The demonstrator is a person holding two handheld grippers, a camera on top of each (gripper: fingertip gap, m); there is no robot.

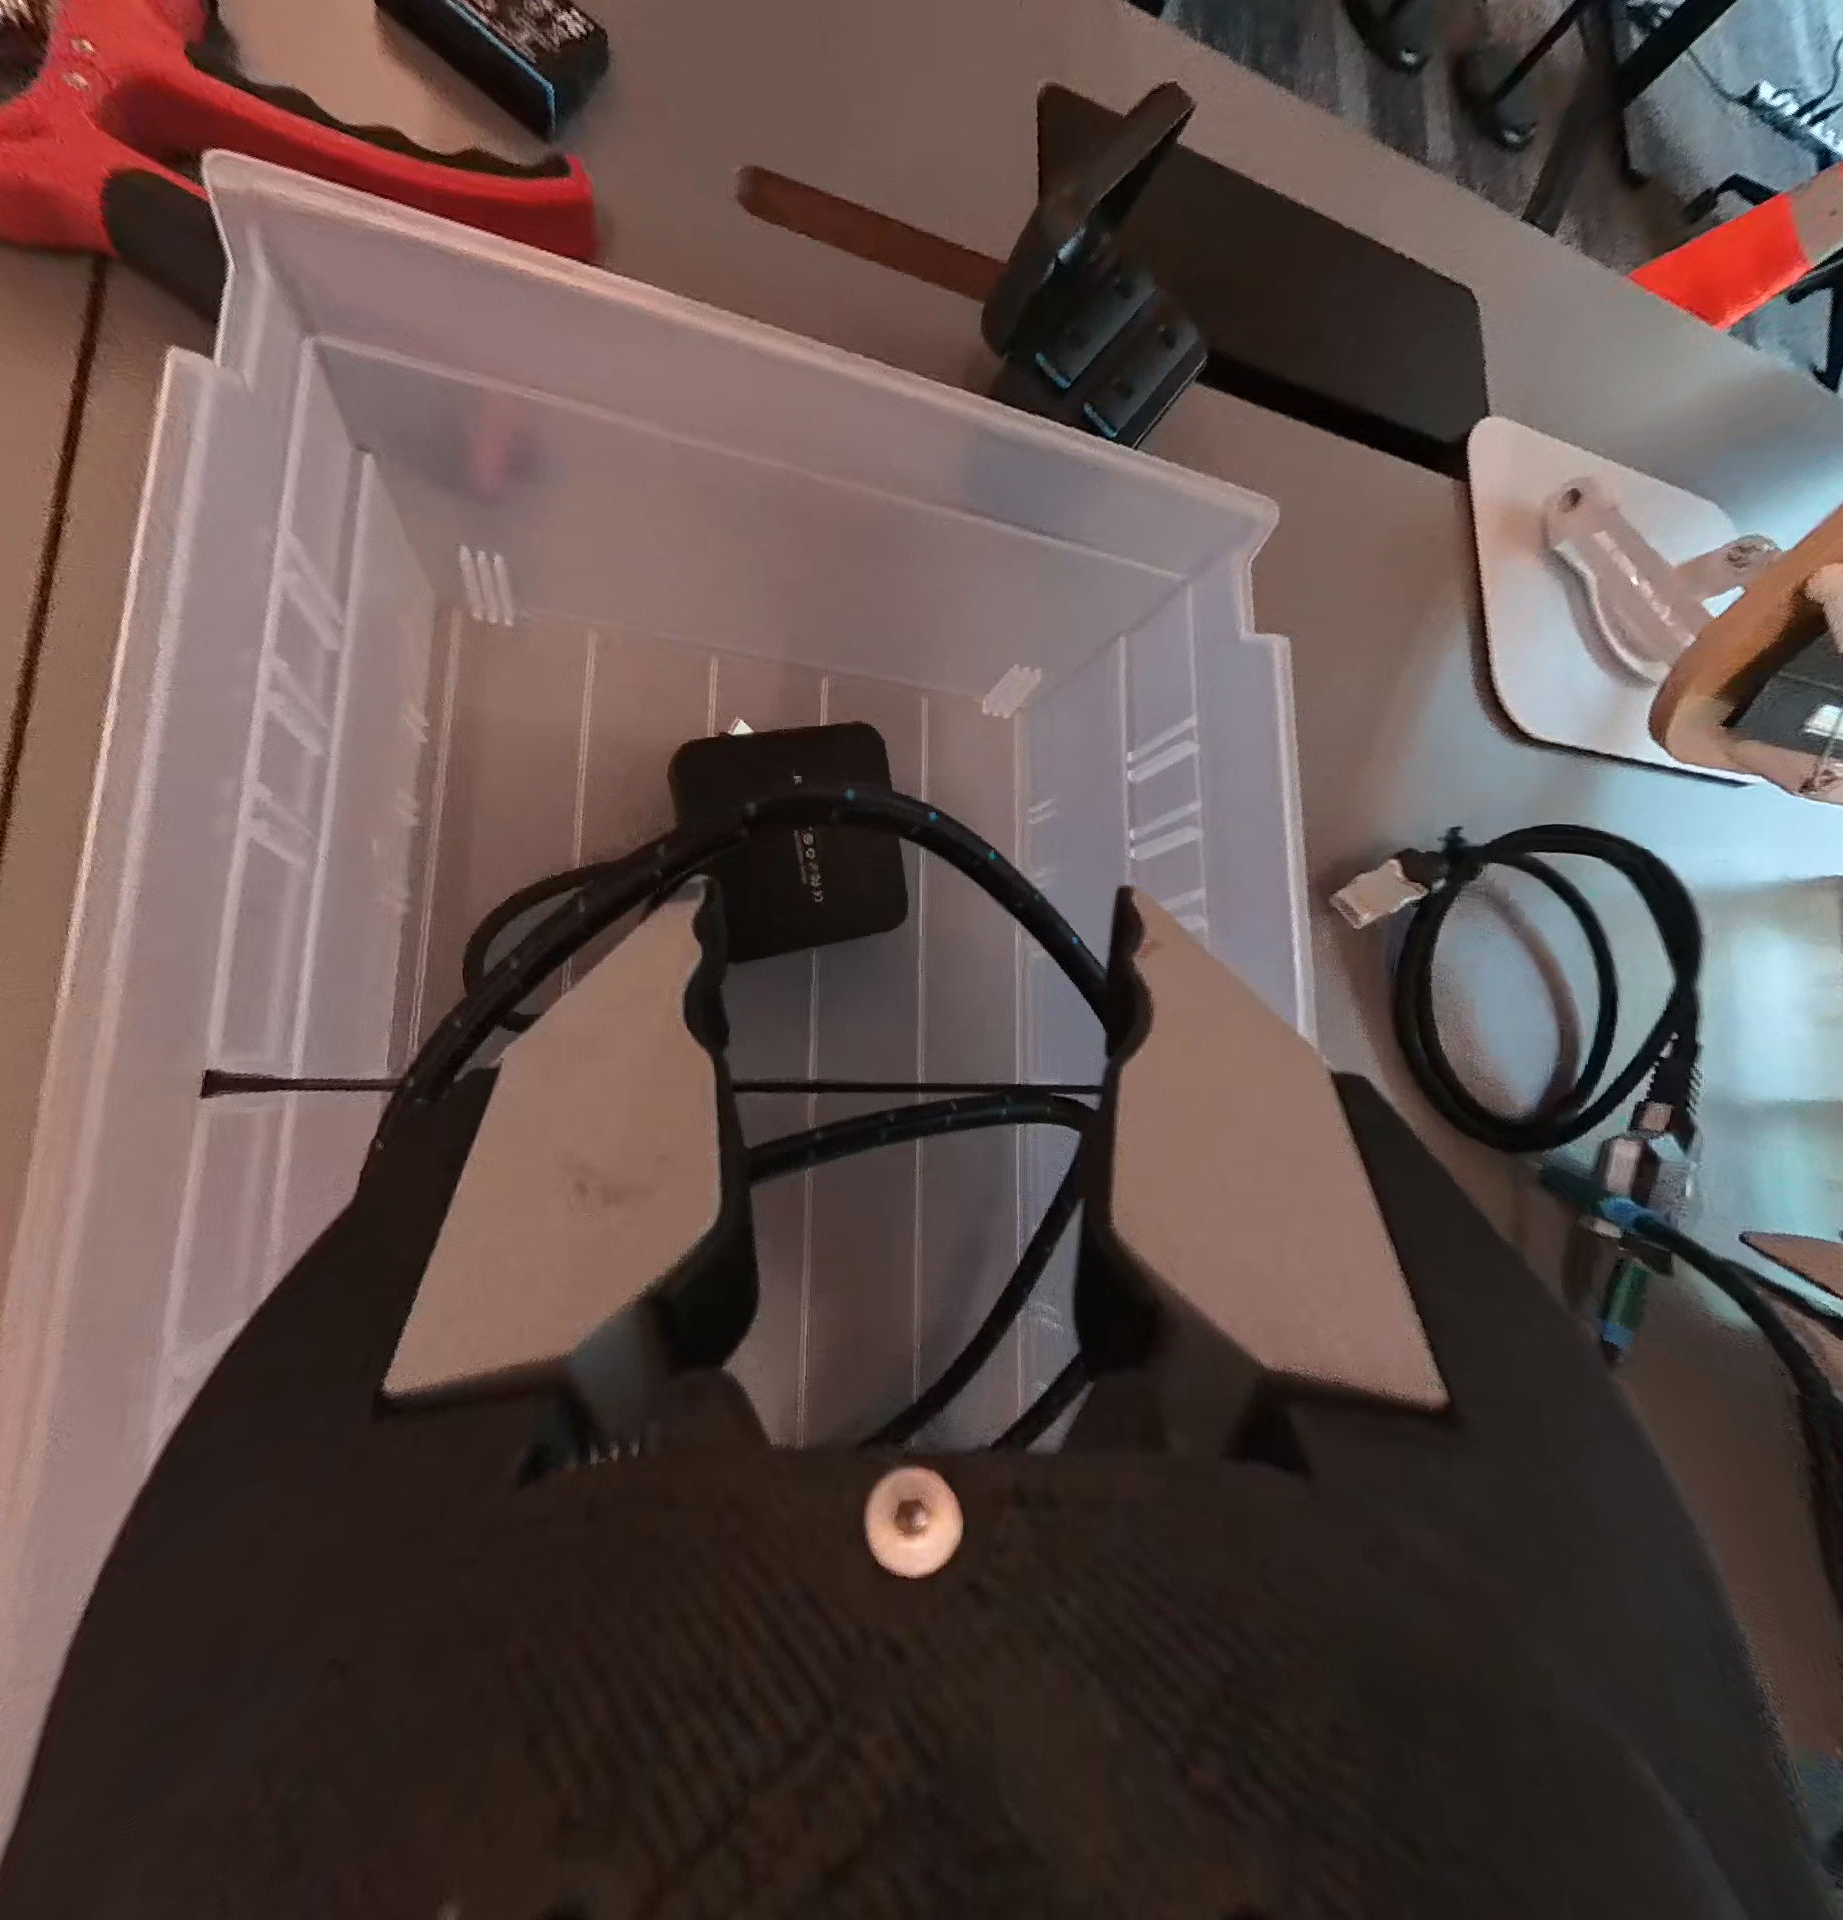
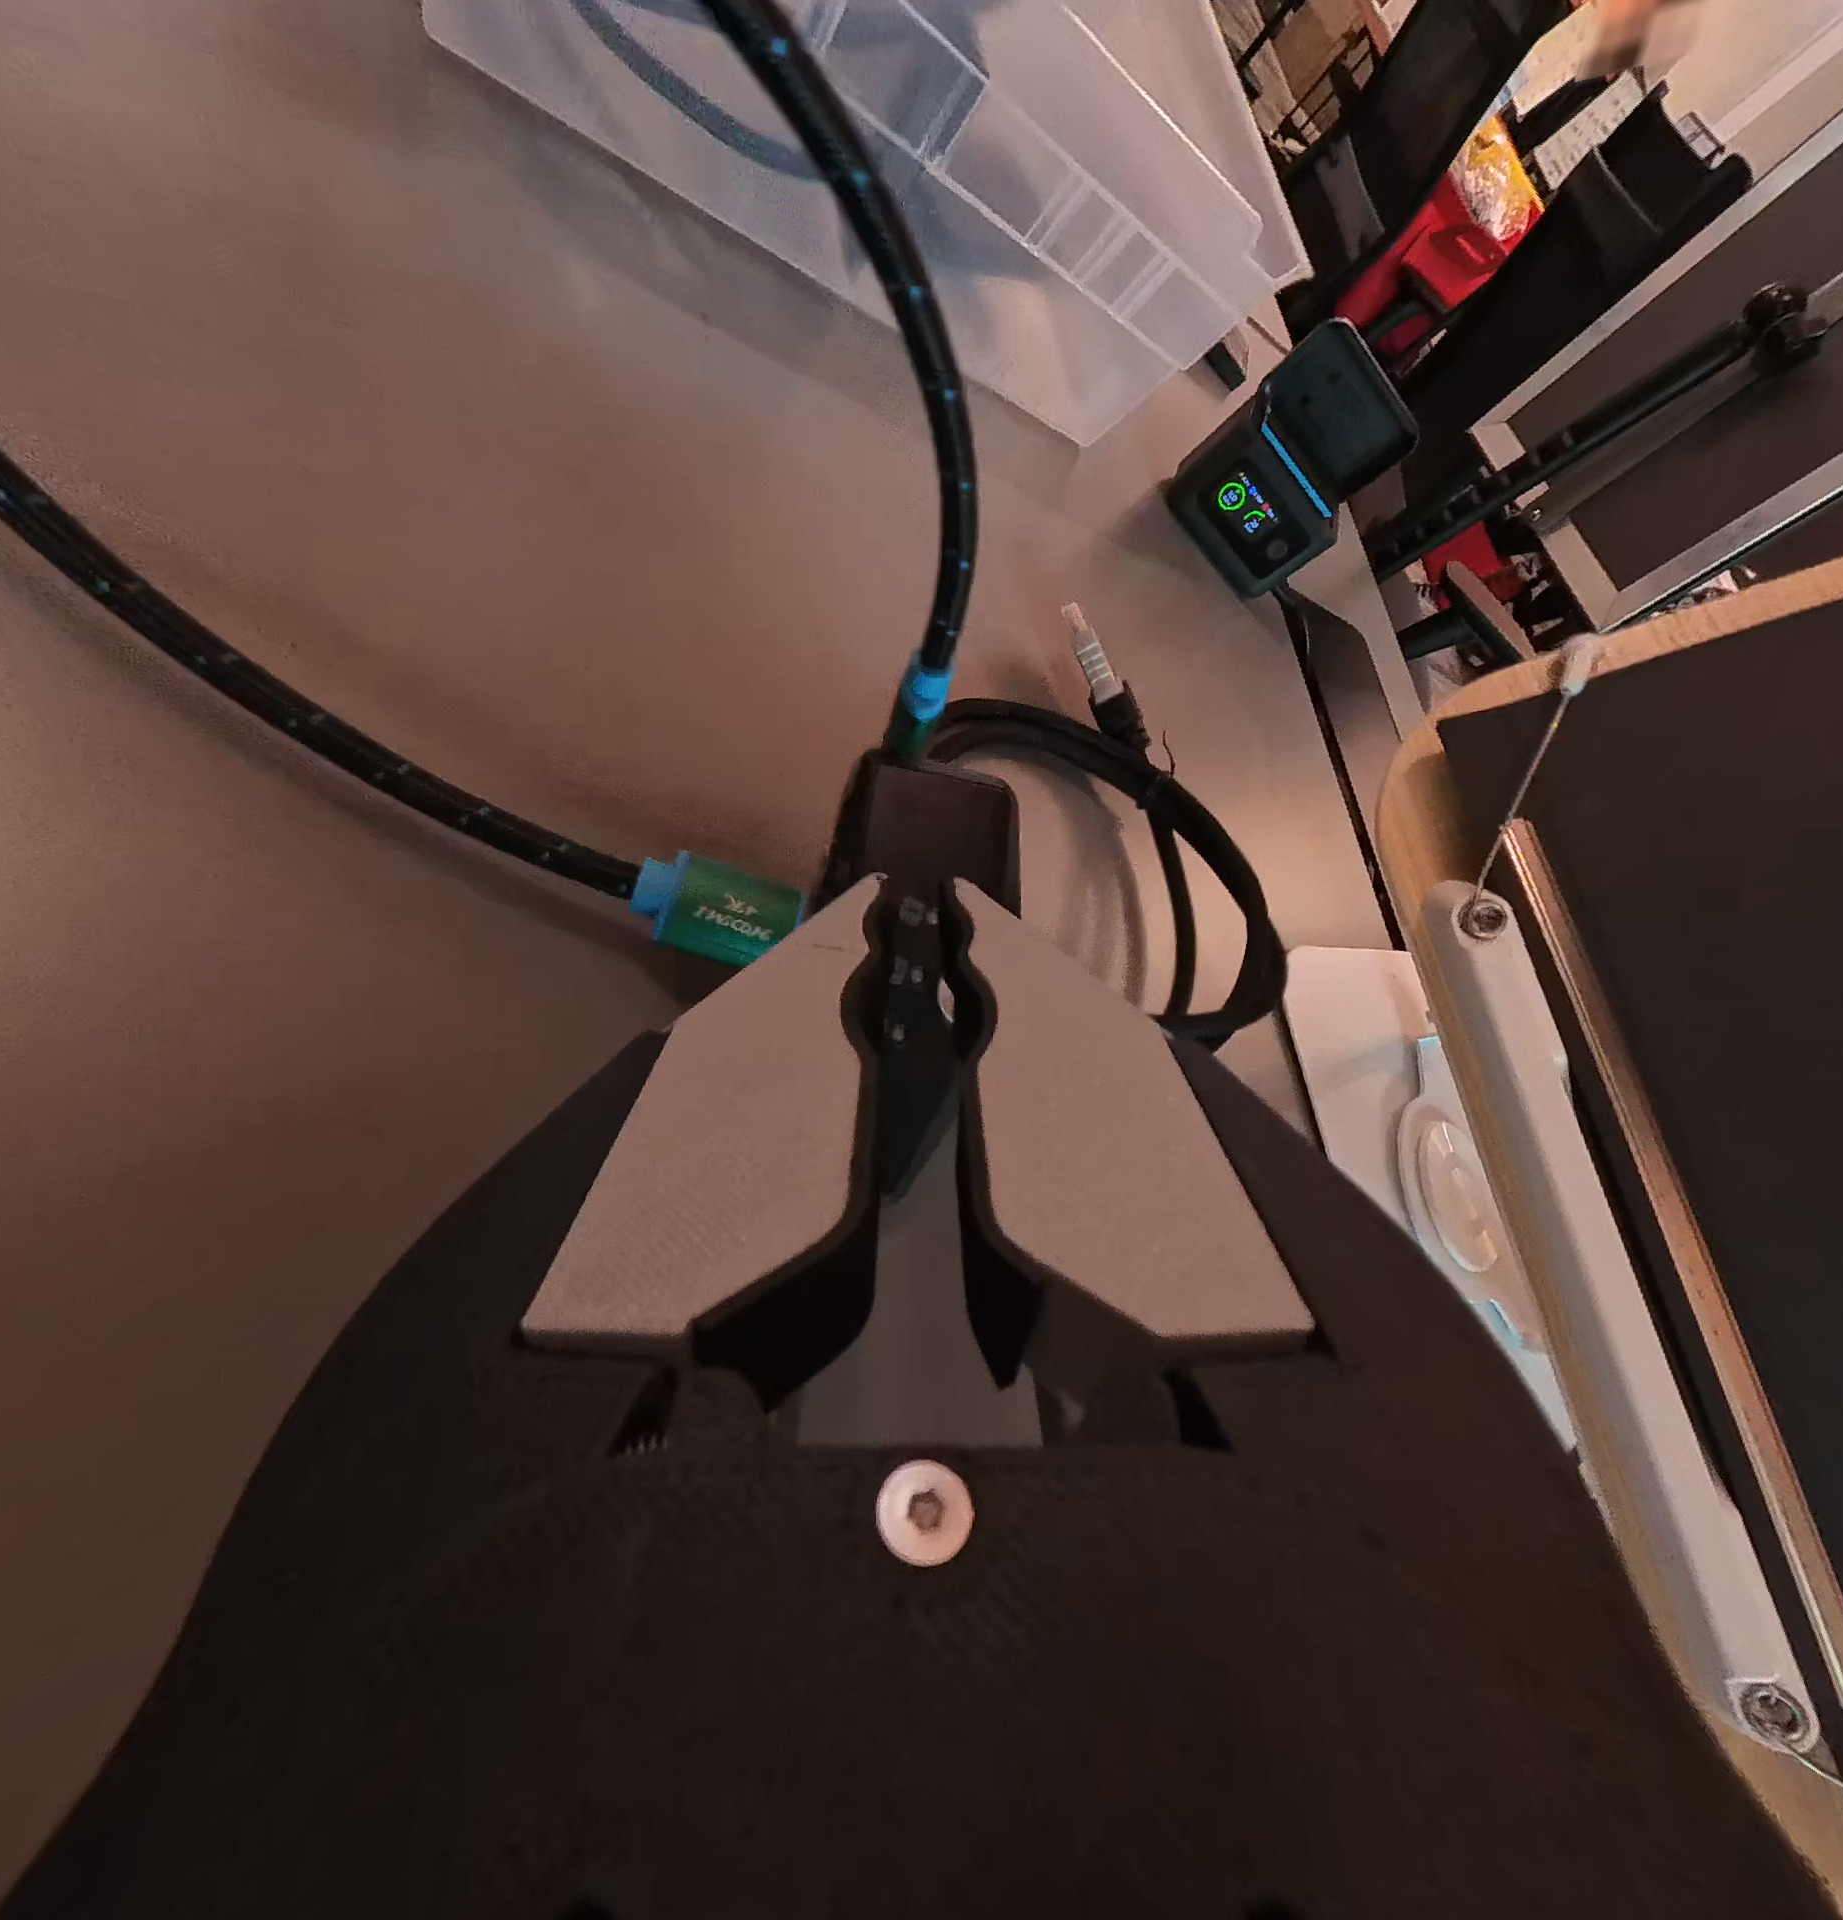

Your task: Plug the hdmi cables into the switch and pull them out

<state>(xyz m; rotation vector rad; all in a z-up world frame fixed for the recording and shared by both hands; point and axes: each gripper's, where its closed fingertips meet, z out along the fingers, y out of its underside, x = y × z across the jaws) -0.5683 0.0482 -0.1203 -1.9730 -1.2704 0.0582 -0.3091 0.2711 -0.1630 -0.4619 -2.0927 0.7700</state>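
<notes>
My right gripper [image 2: 912, 894] is shut on a small black HDMI switch [image 2: 938, 821] held over the brown table. Two braided black cables are plugged into the switch by green plugs, one from the left [image 2: 725, 914] and one from above [image 2: 915, 717]. The upper cable [image 2: 927, 364] runs up into a clear plastic bin [image 2: 1083, 239]. My left gripper [image 1: 917, 914] is open above that bin [image 1: 273, 727], over loops of the braided cable [image 1: 896, 821]. The right fingertip [image 1: 1130, 935] is next to the cable. The green plugs also show at the right edge [image 1: 1623, 1174].
A black square adapter [image 1: 792, 831] lies in the bin under the cable. A thin black coiled cable [image 1: 1540, 987] lies on the table right of the bin. A red tool [image 1: 169, 135], a black clamp [image 1: 1093, 312], a white stand base [image 1: 1540, 540] and a small lit-screen device [image 2: 1270, 509] surround it. The grippers' ends are close to 35 centimetres from one another.
</notes>
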